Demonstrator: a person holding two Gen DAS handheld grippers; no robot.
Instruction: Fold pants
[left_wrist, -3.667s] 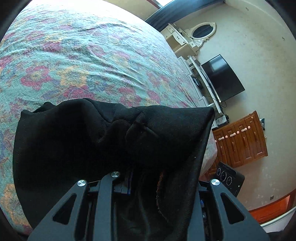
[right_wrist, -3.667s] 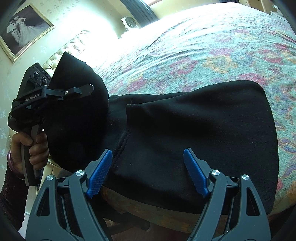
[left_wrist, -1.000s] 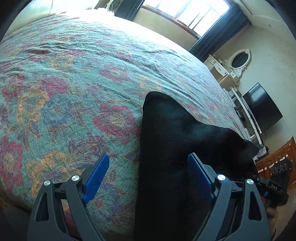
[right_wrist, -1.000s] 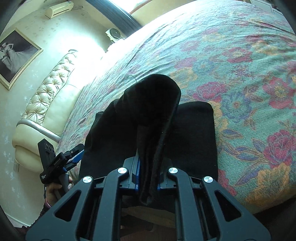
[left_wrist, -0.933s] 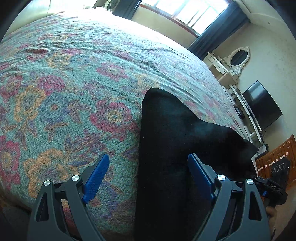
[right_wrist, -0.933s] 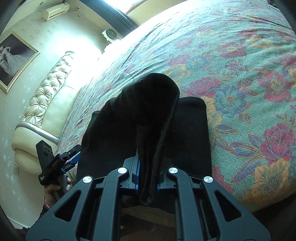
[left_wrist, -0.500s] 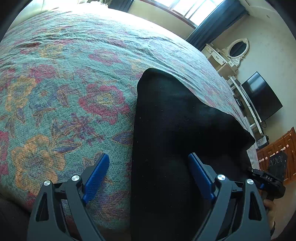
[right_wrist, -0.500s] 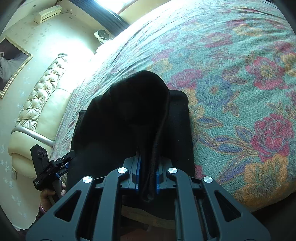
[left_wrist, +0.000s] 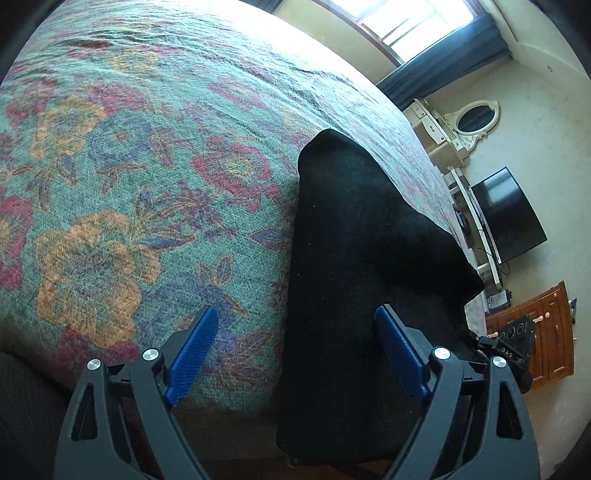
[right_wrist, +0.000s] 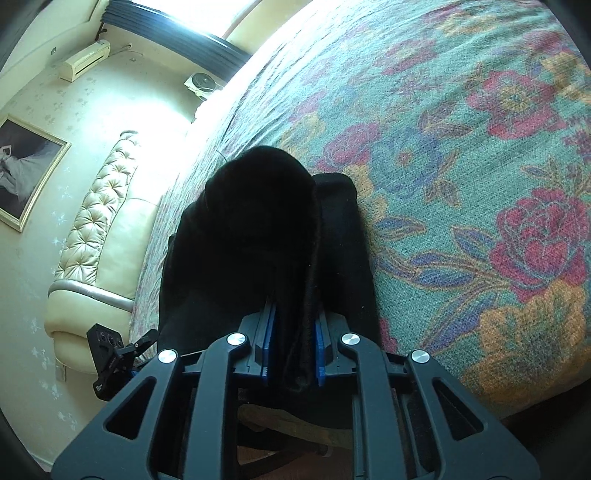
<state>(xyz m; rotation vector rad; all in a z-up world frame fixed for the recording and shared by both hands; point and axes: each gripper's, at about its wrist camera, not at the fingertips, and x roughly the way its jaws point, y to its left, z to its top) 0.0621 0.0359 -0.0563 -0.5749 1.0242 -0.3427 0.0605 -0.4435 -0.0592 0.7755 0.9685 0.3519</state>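
The black pants (left_wrist: 354, 258) lie folded at the near edge of the bed with the floral cover (left_wrist: 122, 166), part hanging over the edge. My left gripper (left_wrist: 295, 350) is open and empty, its right finger over the pants' near left edge. My right gripper (right_wrist: 291, 350) is shut on a bunched fold of the pants (right_wrist: 258, 229) and holds it raised over the rest of the cloth. The right gripper also shows in the left wrist view (left_wrist: 506, 354), at the pants' far side. The left gripper shows in the right wrist view (right_wrist: 114, 354), low left.
The bed cover (right_wrist: 480, 147) spreads wide beyond the pants. A tufted cream headboard (right_wrist: 92, 229) stands to the left. A TV (left_wrist: 506, 214), a white dresser with mirror (left_wrist: 461, 122) and a wooden cabinet (left_wrist: 543, 332) stand past the bed's right side.
My left gripper has let go of the pants and opened; it now sits low at the bed edge. My right gripper closed on a fold and has lowered it slightly toward the bed.
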